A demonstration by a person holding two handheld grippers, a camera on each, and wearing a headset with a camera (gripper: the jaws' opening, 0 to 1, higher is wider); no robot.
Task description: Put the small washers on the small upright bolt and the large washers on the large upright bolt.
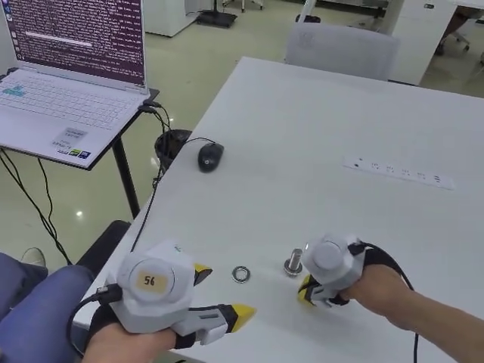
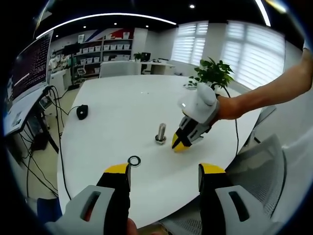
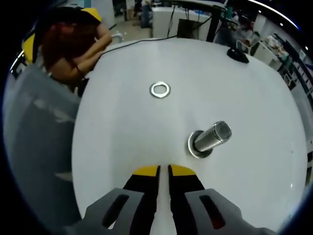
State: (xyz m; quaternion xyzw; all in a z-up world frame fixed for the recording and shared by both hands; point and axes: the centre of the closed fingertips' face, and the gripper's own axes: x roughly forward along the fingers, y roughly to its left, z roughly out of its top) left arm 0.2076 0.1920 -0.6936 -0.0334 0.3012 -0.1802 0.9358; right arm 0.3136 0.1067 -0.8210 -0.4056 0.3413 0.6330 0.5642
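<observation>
Left hand-held gripper [image 2: 165,171] hangs with jaws spread and empty at the near edge of the white bench [image 1: 302,128], near a flat washer [image 1: 240,274], while the right hand-held gripper [image 3: 164,170], clenched on nothing, sits just beside the upright bolt [image 1: 294,262], with a laptop [image 1: 68,83] on a side stand.

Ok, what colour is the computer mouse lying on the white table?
The rounded computer mouse is black; it shows best in the head view.
</observation>
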